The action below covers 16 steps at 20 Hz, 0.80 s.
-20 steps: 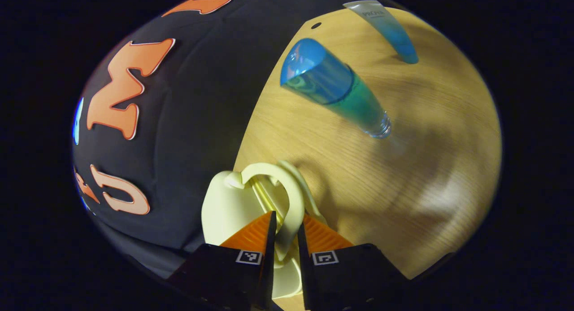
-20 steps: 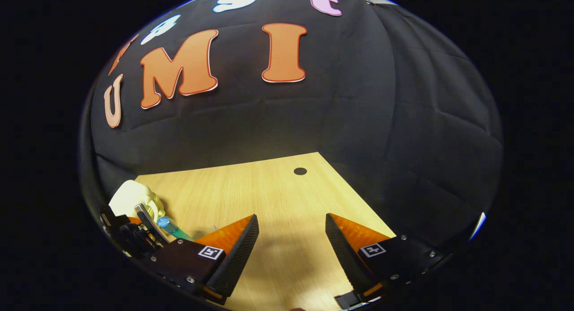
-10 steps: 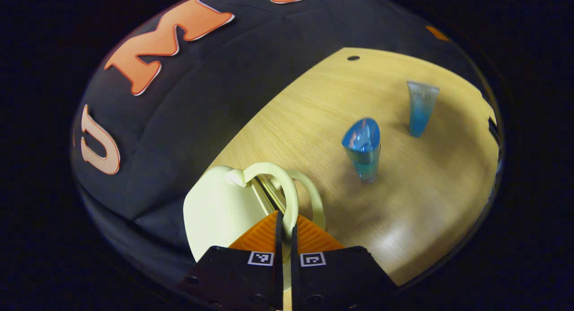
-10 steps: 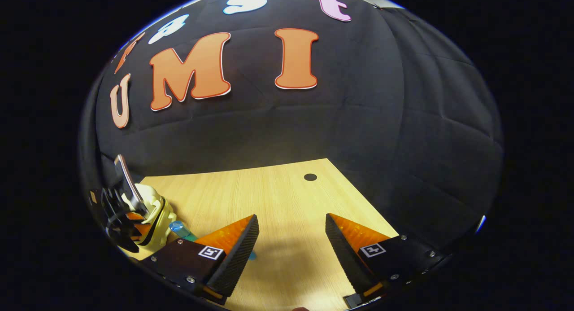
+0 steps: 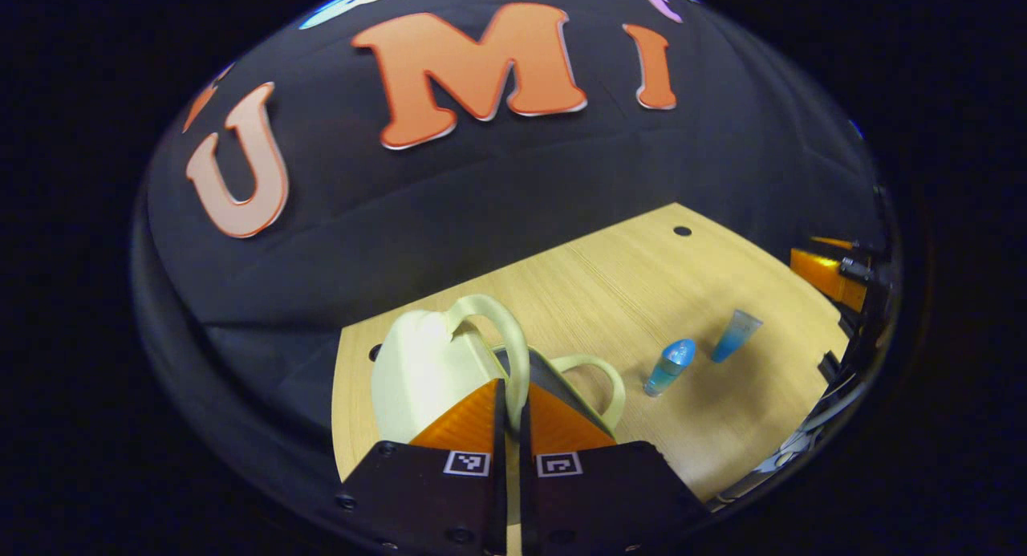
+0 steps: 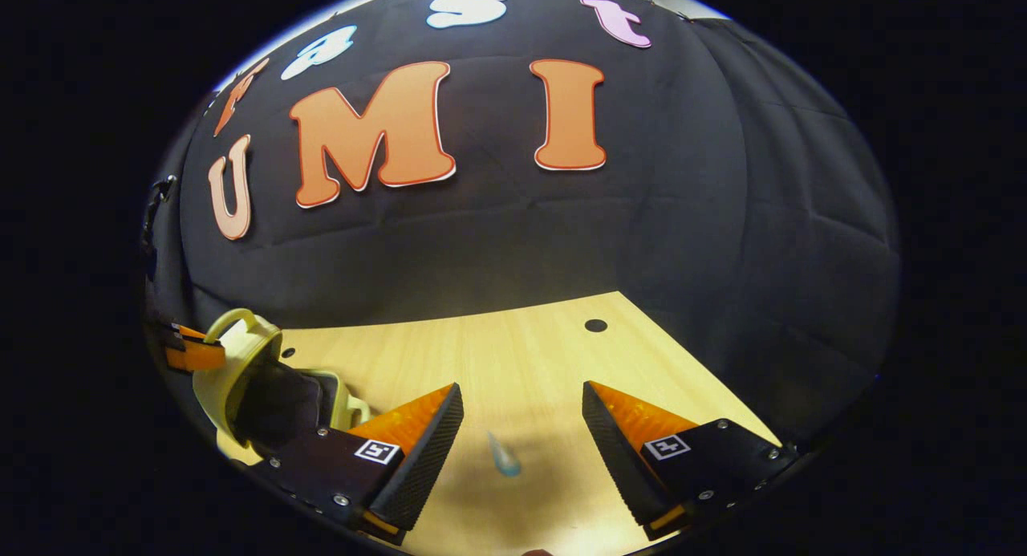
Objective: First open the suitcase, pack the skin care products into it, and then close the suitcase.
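Now, in your left gripper view, your left gripper (image 5: pixel 509 395) sits at the bottom centre of the frame with its fingers drawn nearly together, pinching the looped handle (image 5: pixel 501 331) of the pale cream suitcase (image 5: pixel 413 371). That handle belongs to the lid half, which stands raised and tilted, with a dark gap opening between it and the lower half. A second handle (image 5: pixel 598 379) curves out just right of your fingers. The suitcase rests on the light wooden worktop (image 5: pixel 610 283), at its lower left part in this frame.

To the right of the suitcase, in the lower right of the frame, a small blue bottle (image 5: pixel 670 366) with a rounded cap stands upright on the worktop. Just beside it, slightly farther right and apart from it, stands a blue tube (image 5: pixel 734 335). At the far right edge of the frame you can glimpse your right gripper (image 5: pixel 826 271).

In your right gripper view, your right gripper (image 6: pixel 521 428) is at the bottom centre with its fingers spread wide and holding nothing. Between them, lower down, the tube (image 6: pixel 504 456) shows blurred on the worktop (image 6: pixel 513 355). At the lower left of this frame the suitcase (image 6: pixel 241 371) appears partly open, showing a dark interior, with your left gripper (image 6: pixel 188 351) gripping its upper handle at the left edge.
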Each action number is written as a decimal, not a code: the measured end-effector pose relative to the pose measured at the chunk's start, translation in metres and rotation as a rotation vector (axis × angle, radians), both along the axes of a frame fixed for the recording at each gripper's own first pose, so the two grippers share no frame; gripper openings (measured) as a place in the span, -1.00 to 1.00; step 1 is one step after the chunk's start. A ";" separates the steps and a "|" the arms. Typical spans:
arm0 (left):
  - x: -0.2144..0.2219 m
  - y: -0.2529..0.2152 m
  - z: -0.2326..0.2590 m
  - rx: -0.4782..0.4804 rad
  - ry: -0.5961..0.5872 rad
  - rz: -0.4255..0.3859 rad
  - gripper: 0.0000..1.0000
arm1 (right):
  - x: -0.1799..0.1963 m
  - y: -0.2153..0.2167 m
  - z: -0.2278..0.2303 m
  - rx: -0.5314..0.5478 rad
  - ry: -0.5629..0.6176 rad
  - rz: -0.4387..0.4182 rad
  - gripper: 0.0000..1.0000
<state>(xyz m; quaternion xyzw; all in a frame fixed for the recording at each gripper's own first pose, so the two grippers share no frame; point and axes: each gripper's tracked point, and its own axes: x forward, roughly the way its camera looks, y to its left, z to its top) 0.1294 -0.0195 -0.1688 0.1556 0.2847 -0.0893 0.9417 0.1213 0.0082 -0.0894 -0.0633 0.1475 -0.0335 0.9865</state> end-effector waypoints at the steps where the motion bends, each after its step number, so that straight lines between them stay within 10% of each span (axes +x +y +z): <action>1: 0.000 0.011 0.008 -0.029 -0.014 0.019 -0.87 | -0.001 0.009 0.002 0.005 -0.007 0.001 0.90; 10: 0.003 0.172 0.013 -0.016 -0.100 0.194 -0.88 | -0.024 0.076 0.016 -0.027 -0.061 -0.004 0.90; 16: 0.010 0.286 -0.067 -0.021 0.006 0.279 -0.87 | -0.034 0.099 0.017 -0.037 -0.049 0.004 0.91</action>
